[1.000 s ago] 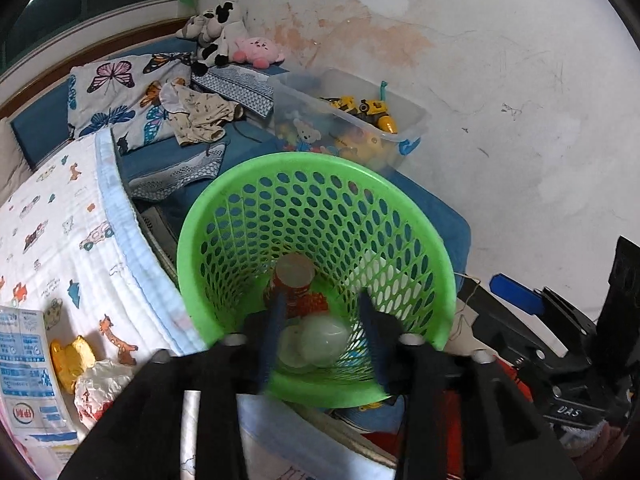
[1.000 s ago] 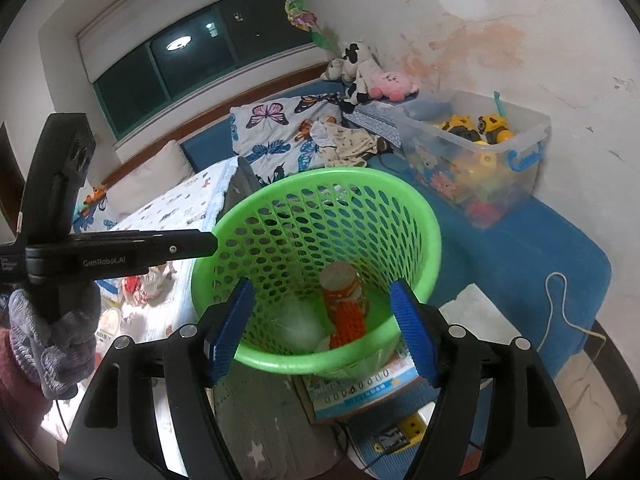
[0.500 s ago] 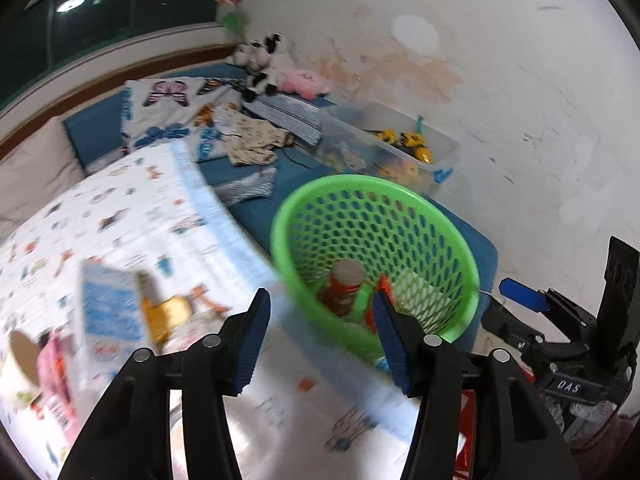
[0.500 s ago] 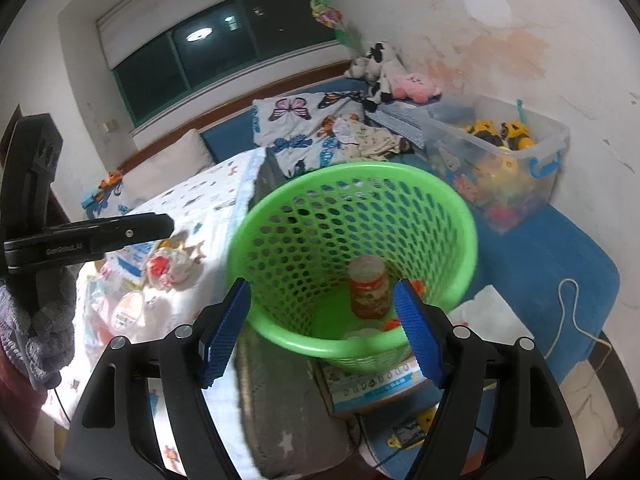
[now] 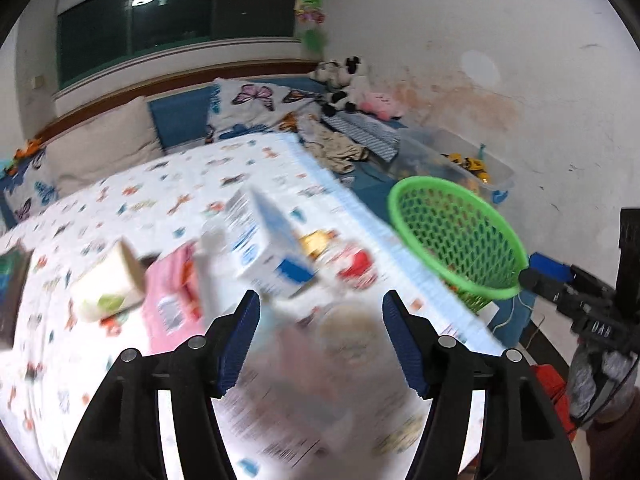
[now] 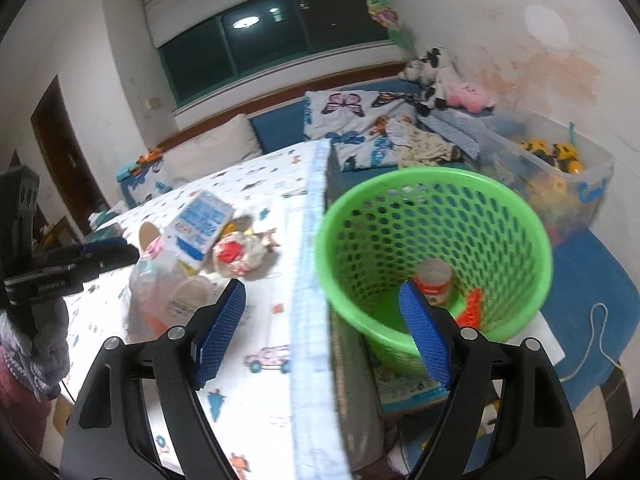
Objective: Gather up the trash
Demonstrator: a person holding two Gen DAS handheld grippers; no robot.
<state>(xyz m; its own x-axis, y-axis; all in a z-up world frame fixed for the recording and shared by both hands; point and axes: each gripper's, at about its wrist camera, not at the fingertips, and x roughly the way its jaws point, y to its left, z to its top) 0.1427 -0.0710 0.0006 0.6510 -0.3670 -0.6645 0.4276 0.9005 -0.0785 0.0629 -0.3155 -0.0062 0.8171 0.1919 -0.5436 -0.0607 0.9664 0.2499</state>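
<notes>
Green basket [image 6: 520,216] — can [image 6: 434,276] inside

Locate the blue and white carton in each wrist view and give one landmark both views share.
Left wrist view: the blue and white carton lies blurred on the printed bedspread, centre frame, above the open fingers.
Right wrist view: the carton sits left of centre on the bedspread, beside a crumpled red and white wrapper.
Shared landmark: the green basket, at right in the left wrist view and right of centre in the right.
</notes>
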